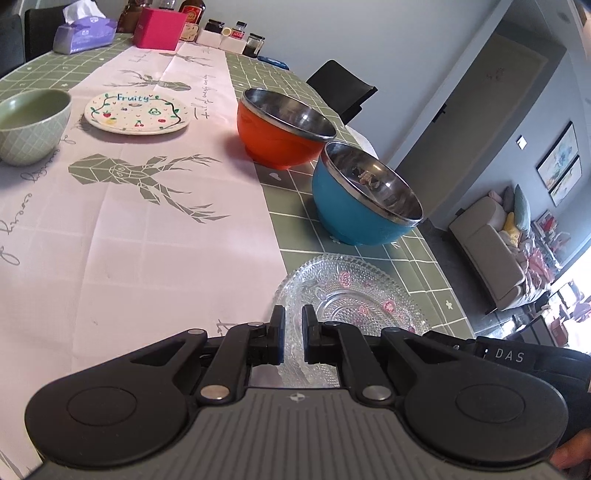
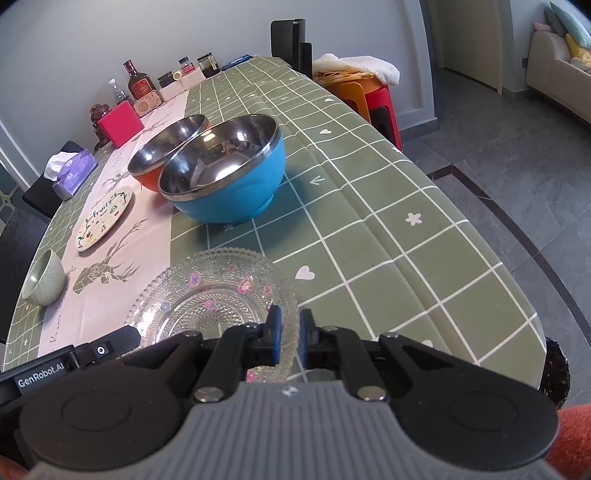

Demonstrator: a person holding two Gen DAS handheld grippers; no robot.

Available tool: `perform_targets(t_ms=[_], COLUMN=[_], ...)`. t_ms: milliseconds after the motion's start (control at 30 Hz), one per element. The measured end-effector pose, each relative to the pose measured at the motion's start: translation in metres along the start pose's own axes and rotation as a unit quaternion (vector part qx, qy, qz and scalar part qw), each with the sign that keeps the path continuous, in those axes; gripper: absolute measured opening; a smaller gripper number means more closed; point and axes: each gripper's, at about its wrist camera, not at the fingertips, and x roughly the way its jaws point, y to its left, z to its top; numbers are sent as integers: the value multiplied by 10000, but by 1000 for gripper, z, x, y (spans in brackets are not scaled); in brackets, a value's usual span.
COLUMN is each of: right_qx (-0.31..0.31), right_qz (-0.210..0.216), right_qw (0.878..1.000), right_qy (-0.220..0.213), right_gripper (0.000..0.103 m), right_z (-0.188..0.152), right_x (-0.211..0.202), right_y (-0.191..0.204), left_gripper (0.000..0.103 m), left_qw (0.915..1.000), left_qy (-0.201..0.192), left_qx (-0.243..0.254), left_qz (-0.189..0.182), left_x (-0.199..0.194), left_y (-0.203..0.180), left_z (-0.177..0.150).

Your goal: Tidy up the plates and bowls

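Note:
A clear glass plate [image 1: 351, 295] with pink flowers lies near the table's front edge; it also shows in the right wrist view [image 2: 214, 295]. My left gripper [image 1: 293, 332] is shut on its left rim. My right gripper [image 2: 289, 339] is shut on its right rim. Beyond the plate stand a blue steel-lined bowl [image 1: 362, 195] [image 2: 225, 173] and an orange steel-lined bowl [image 1: 280, 129] [image 2: 162, 155]. A white "Fruity" plate [image 1: 138, 112] [image 2: 105, 218] and a green ceramic bowl [image 1: 31, 125] [image 2: 44, 277] sit further left.
A green checked tablecloth [image 2: 369, 206] with a pink runner [image 1: 147, 240] covers the table. A tissue pack [image 1: 85, 31], a pink box [image 1: 159, 27], bottles and jars [image 1: 236, 35] stand at the far end. A black chair [image 1: 340, 88] and stools [image 2: 369, 96] stand beside the table.

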Motion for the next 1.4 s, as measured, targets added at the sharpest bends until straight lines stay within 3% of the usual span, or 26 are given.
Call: perform_targets(t_ms=[267, 700, 900, 1233, 1300, 1400], right_qx=[-76, 1, -2, -1, -18, -37], right_qz=[16, 109, 164, 216, 224, 223], right_qw=[10000, 9999, 9999, 9998, 9997, 9997], right_qy=[10, 44, 34, -27, -23, -15], right_gripper=[8, 11, 17, 17, 17, 17], right_z=[-1, 0, 0, -1, -1, -1], right_x=[1, 1, 0, -2, -2, -2], right_y=[2, 0, 1, 1, 1, 2], left_gripper=[10, 14, 16, 20, 42, 47], left_qw=[9992, 9998, 9987, 9957, 9913, 9878], left_qy=[104, 203, 228, 173, -182, -447], left_qx=[343, 2, 398, 806, 1099, 1288], left_qz=[174, 38, 199, 427, 700, 757], left_x=[1, 2, 3, 3, -4, -13], left_y=[-6, 4, -7, -17, -23, -27], left_z=[3, 9, 8, 7, 7, 14])
